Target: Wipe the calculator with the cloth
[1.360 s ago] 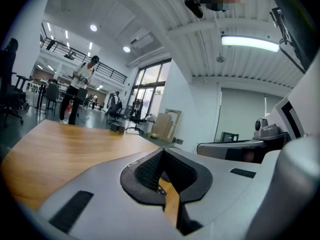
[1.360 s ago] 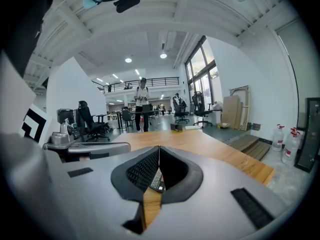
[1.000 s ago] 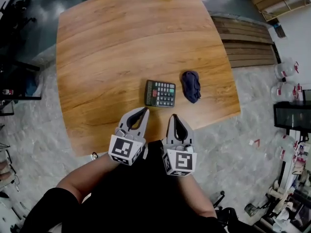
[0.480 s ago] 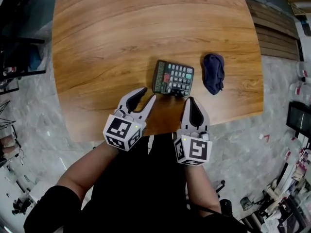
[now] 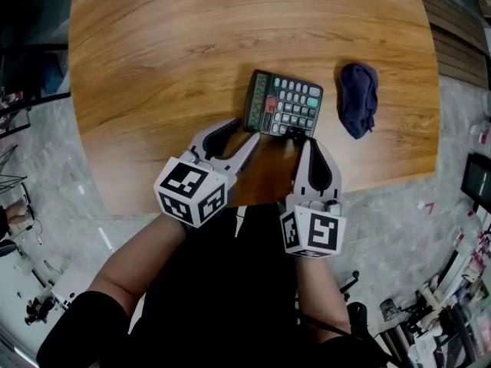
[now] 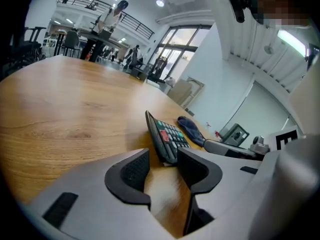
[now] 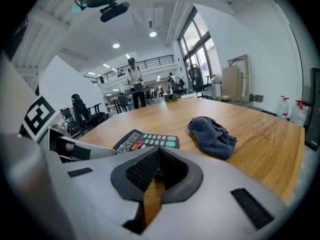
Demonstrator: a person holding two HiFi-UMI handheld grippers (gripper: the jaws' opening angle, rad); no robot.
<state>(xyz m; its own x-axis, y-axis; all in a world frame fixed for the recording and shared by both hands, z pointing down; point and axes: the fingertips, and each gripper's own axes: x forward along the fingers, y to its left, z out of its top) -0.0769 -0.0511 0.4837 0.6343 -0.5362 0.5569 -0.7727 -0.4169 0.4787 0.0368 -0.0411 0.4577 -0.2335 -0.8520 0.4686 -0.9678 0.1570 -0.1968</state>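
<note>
Left gripper [image 5: 244, 131] angled down, jaws just opening, empty, right gripper [image 5: 306, 139] closed, empty, beside calculator [image 5: 282, 104]

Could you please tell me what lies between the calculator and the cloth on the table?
Nothing: only bare table separates the calculator from the cloth, clearest in the head view.

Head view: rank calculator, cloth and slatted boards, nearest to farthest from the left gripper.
1. calculator, just ahead of the left gripper, whose jaws have just been opening, nothing between them.
2. cloth, further right on the table.
3. slatted boards, beyond the table, top right.
</note>
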